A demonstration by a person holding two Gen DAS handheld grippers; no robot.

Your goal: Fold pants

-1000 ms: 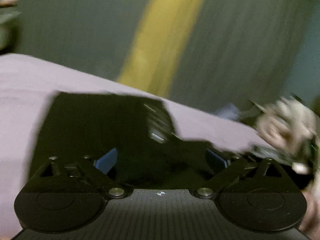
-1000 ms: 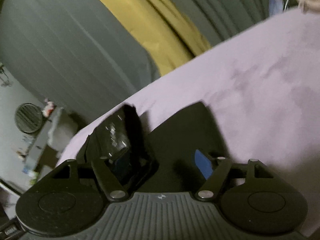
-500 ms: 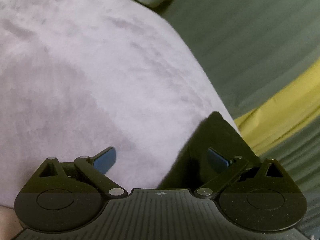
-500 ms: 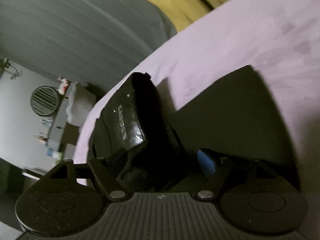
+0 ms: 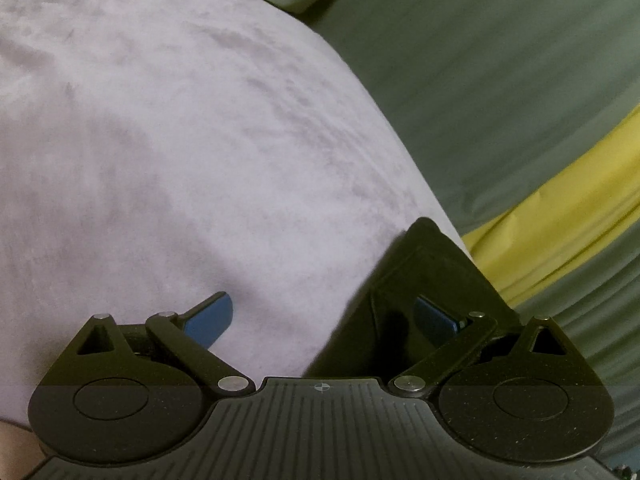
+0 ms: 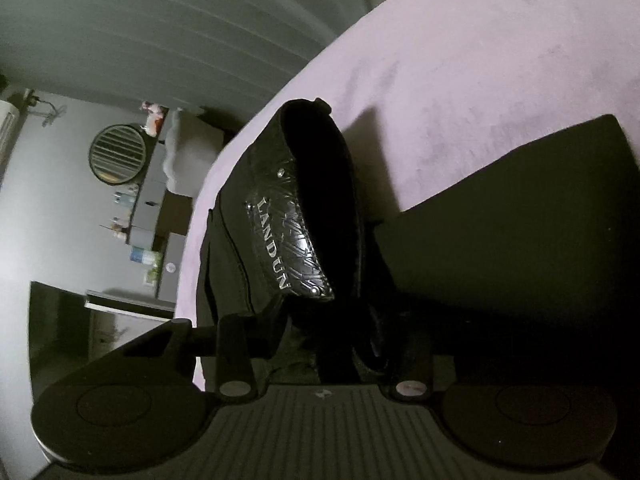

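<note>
Left wrist view: the left gripper (image 5: 320, 316) hangs over a bed (image 5: 168, 152) covered in pale lilac cloth, its jaws spread wide. One blue pad (image 5: 210, 316) sits over bare cover; the other pad (image 5: 434, 314) sits against a corner of the black pants (image 5: 424, 264), which lie at the bed's edge, and nothing is pinched between the two. Beyond that edge hang grey curtains (image 5: 500, 80) with a yellow one (image 5: 560, 208) among them.

In the right wrist view the right gripper (image 6: 324, 344) has its jaws closing with the dark waistband between them; the pads are lost in shadow, so I cannot tell whether they press on the cloth yet. The pants rise in a bunched fold just ahead of the jaws, with an embossed patch (image 6: 288, 240) facing up. A flat panel of the pants spreads over the cover to the right. The garment lies near the bed's edge. Past it stand a round fan (image 6: 118, 154) and a shelf (image 6: 148, 216) of small bottles.
</note>
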